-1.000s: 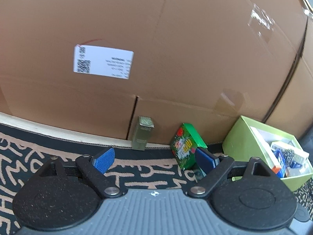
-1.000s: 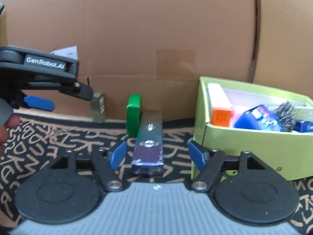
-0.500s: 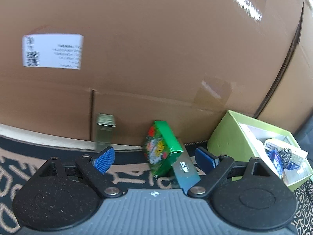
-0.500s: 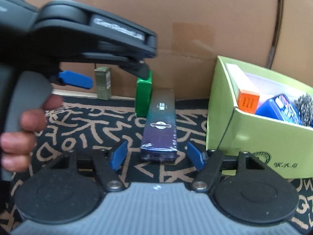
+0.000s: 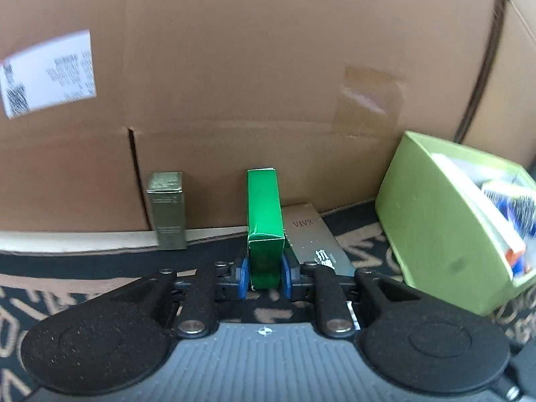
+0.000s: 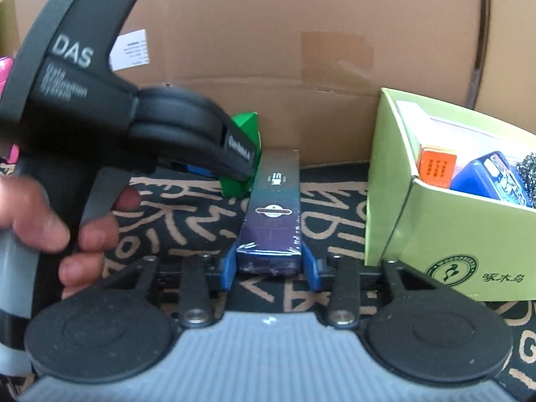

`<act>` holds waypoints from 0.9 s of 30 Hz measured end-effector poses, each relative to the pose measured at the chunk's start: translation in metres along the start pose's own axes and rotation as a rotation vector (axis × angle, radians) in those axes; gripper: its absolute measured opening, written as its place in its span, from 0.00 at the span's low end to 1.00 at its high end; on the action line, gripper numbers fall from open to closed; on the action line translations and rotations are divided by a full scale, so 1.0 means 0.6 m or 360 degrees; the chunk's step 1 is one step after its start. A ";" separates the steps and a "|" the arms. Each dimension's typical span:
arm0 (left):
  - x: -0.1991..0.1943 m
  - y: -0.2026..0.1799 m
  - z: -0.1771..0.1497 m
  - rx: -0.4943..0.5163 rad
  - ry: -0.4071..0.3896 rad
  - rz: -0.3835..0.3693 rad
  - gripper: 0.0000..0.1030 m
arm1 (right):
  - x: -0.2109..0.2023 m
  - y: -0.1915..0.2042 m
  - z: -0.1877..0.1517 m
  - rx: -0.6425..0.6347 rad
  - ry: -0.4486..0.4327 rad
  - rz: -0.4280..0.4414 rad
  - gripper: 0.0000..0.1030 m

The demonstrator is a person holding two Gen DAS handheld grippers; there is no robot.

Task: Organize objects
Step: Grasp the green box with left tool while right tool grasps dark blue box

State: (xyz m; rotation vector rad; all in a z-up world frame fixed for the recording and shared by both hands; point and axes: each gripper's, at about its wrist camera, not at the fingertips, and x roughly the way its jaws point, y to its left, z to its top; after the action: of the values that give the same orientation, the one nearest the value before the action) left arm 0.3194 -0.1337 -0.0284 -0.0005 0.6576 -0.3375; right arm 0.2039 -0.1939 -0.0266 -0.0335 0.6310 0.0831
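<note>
A shiny green box (image 5: 264, 221) stands upright on the patterned mat, against the cardboard wall. My left gripper (image 5: 264, 279) has its jaws closing on it, and both blue pads (image 5: 243, 278) touch its lower sides. Right beside it a long dark purple box (image 6: 271, 207) lies flat, pointing toward the wall. My right gripper (image 6: 269, 268) is closing on the near end of this long box, its pads against both sides. In the right wrist view the left tool and a person's hand (image 6: 50, 221) cover most of the green box (image 6: 249, 124).
A lime-green open box (image 6: 435, 234) holding several small items stands close on the right. A small olive box (image 5: 166, 207) stands upright left of the green box. Large cardboard boxes (image 5: 268, 67) wall off the back. The black mat (image 6: 187, 207) has tan markings.
My left gripper slid right, lined up with the green box and closed from wide open onto it. The right gripper's pads closed in on the long dark box.
</note>
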 end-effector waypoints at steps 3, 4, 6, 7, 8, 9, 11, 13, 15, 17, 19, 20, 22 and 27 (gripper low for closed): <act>-0.017 0.006 -0.009 0.0026 0.0001 0.0041 0.19 | -0.004 0.008 -0.003 -0.0042 0.0002 0.0034 0.39; -0.024 0.010 -0.013 0.0032 -0.0002 0.0057 0.19 | -0.005 0.011 -0.004 -0.0054 0.0003 0.0049 0.39; -0.040 0.019 -0.023 0.0038 -0.0009 0.0098 0.19 | -0.008 0.015 -0.006 -0.0061 0.0014 0.0106 0.39; -0.049 0.025 -0.029 0.0040 -0.0012 0.0118 0.19 | -0.009 0.018 -0.008 -0.0070 0.0025 0.0139 0.39; -0.060 0.038 -0.032 0.0042 -0.0013 0.0134 0.19 | -0.011 0.023 -0.010 -0.0088 0.0031 0.0168 0.39; -0.070 0.045 -0.038 0.0042 -0.0012 0.0148 0.19 | -0.014 0.029 -0.011 -0.0110 0.0034 0.0191 0.39; -0.092 0.061 -0.050 0.0044 -0.0007 0.0176 0.19 | -0.019 0.044 -0.013 -0.0155 0.0045 0.0250 0.39; -0.109 0.074 -0.066 0.0030 -0.0013 0.0180 0.19 | -0.024 0.060 -0.016 -0.0230 0.0055 0.0300 0.39; -0.126 0.102 -0.080 -0.0057 -0.0019 0.0137 0.19 | -0.030 0.070 -0.017 -0.0277 0.0071 0.0354 0.39; -0.138 0.133 -0.091 -0.0190 -0.0021 0.0085 0.20 | -0.032 0.074 -0.017 -0.0277 0.0082 0.0406 0.39; -0.143 0.156 -0.099 -0.0311 -0.0046 0.0051 0.26 | -0.030 0.076 -0.018 -0.0263 0.0079 0.0405 0.40; -0.142 0.162 -0.101 -0.0346 -0.0056 0.0052 0.29 | -0.028 0.075 -0.018 -0.0258 0.0077 0.0402 0.42; -0.135 0.162 -0.100 -0.0366 -0.0067 0.0091 0.40 | -0.027 0.076 -0.018 -0.0246 0.0068 0.0390 0.44; -0.127 0.157 -0.099 -0.0305 -0.0085 0.0188 0.58 | -0.026 0.073 -0.015 -0.0209 0.0027 0.0360 0.48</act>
State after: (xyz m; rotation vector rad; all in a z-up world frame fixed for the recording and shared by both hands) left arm 0.2564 -0.0152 -0.0402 -0.1523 0.6319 -0.1591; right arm 0.1824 -0.1517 -0.0250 -0.0897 0.6441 0.3431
